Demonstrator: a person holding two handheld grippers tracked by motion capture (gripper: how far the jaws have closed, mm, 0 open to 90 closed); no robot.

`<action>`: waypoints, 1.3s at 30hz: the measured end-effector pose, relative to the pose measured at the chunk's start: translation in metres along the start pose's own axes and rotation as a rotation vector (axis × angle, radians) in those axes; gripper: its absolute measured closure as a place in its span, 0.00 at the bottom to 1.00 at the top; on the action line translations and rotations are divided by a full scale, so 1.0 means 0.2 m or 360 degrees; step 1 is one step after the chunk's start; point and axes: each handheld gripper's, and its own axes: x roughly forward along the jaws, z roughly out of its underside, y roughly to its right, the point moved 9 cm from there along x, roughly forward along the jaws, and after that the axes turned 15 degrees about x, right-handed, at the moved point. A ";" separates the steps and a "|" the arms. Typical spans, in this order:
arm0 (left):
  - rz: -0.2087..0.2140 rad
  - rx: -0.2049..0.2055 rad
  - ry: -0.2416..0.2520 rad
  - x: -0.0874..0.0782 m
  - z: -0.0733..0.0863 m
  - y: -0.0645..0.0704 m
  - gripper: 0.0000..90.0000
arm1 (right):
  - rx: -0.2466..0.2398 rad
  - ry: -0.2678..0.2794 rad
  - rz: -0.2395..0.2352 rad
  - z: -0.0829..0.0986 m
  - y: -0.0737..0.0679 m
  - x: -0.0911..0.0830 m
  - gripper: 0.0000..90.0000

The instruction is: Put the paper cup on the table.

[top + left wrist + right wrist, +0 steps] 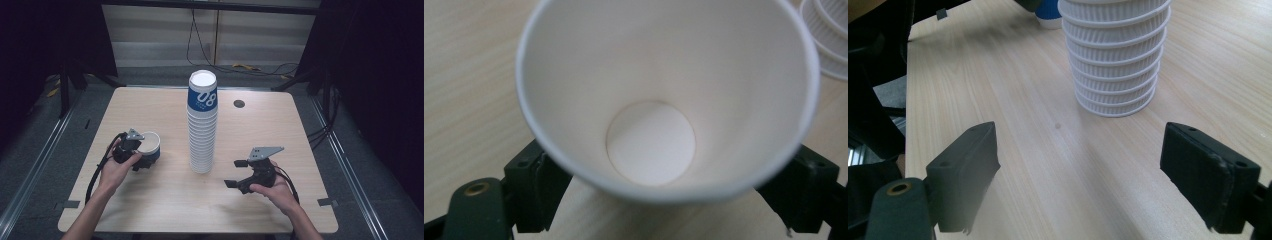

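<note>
A tall stack of paper cups point(202, 125) stands upright in the middle of the table, its top cup blue with white digits; its ribbed lower part point(1113, 60) rises ahead of my right gripper. A single white and blue cup point(149, 145) stands left of the stack, and my left gripper point(141, 162) is shut on it. Its white inside point(651, 142) faces the left gripper view, both jaws pressed against its sides. My right gripper point(235, 173) hovers right of the stack near the front, open with nothing between its fingers point(965, 170).
The wooden table point(150, 200) has a round black cable hole point(239, 104) at its far right. Bare wood lies in front of the stack. Dark stands and cables surround the table on the floor.
</note>
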 end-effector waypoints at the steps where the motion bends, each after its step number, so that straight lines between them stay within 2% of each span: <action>1: -0.0006 0.0010 -0.0014 -0.01 0.01 0.01 0.18 | 0.0004 0.0002 0.0001 0.00 0.00 0.00 0.17; 3: -0.0021 0.0038 -0.0012 -0.03 0.03 0.03 0.18 | 0.0002 0.0006 0.0003 0.00 0.00 0.00 0.17; 4: -0.0045 0.0039 -0.0007 -0.04 0.04 0.03 0.18 | -0.0001 0.0006 0.0007 0.00 0.00 0.00 0.17; 6: -0.0094 0.0090 -0.0021 -0.06 0.06 0.04 0.18 | 0.0004 0.0004 0.0008 0.00 0.00 -0.01 0.17; 7: -0.0103 0.0084 -0.0010 -0.07 0.08 0.05 0.18 | 0.0008 0.0006 0.0010 0.00 0.00 -0.01 0.17; 11: -0.0050 0.0030 0.0049 -0.10 0.09 0.11 0.18 | 0.0008 0.0032 0.0032 -0.01 0.01 -0.01 0.17; 12: -0.0041 0.0039 0.0090 -0.12 0.09 0.12 0.18 | 0.0012 0.0042 0.0046 -0.02 0.01 -0.02 0.17; 14: 0.0034 -0.0017 0.0175 -0.14 0.07 0.16 0.18 | 0.0020 0.0069 0.0051 -0.03 0.01 -0.02 0.17; 17: -0.0014 -0.0018 0.0205 -0.16 0.06 0.20 0.18 | 0.0024 0.0083 0.0057 -0.04 0.01 -0.02 0.17; 18: 0.0016 -0.0028 0.0215 -0.17 0.06 0.22 0.18 | 0.0026 0.0082 0.0059 -0.04 0.01 -0.02 0.17; 20: 0.0014 -0.0019 0.0231 -0.17 0.06 0.25 0.18 | 0.0033 0.0079 0.0071 -0.03 0.01 -0.02 0.17; 22: 0.0040 0.0019 0.0239 -0.17 0.06 0.29 0.18 | 0.0031 0.0088 0.0076 -0.04 0.01 -0.02 0.17; 25: 0.0070 0.0021 0.0269 -0.16 0.05 0.36 0.17 | 0.0030 0.0095 0.0085 -0.04 0.00 -0.02 0.17; 26: 0.0084 0.0012 0.0277 -0.16 0.04 0.38 0.18 | 0.0028 0.0092 0.0095 -0.03 -0.01 -0.02 0.17; 28: 0.0144 0.0035 0.0313 -0.15 0.03 0.42 0.18 | 0.0021 0.0107 0.0115 -0.03 -0.01 -0.03 0.18; 29: 0.0151 0.0009 0.0340 -0.16 0.02 0.43 0.18 | 0.0016 0.0120 0.0128 -0.02 -0.02 -0.04 0.18; 31: 0.0118 -0.0032 0.0374 -0.16 0.01 0.45 0.18 | 0.0016 0.0132 0.0149 -0.01 -0.02 -0.06 0.18; 36: 0.0135 -0.0018 0.0432 -0.16 -0.05 0.53 0.18 | 0.0033 0.0164 0.0167 0.04 -0.03 -0.08 0.18; 38: 0.0146 -0.0086 0.0447 -0.15 -0.06 0.56 0.18 | 0.0056 0.0189 0.0172 0.05 -0.03 -0.08 0.18; 39: 0.0145 -0.0073 0.0446 -0.15 -0.07 0.58 0.18 | 0.0065 0.0193 0.0184 0.06 -0.02 -0.07 0.18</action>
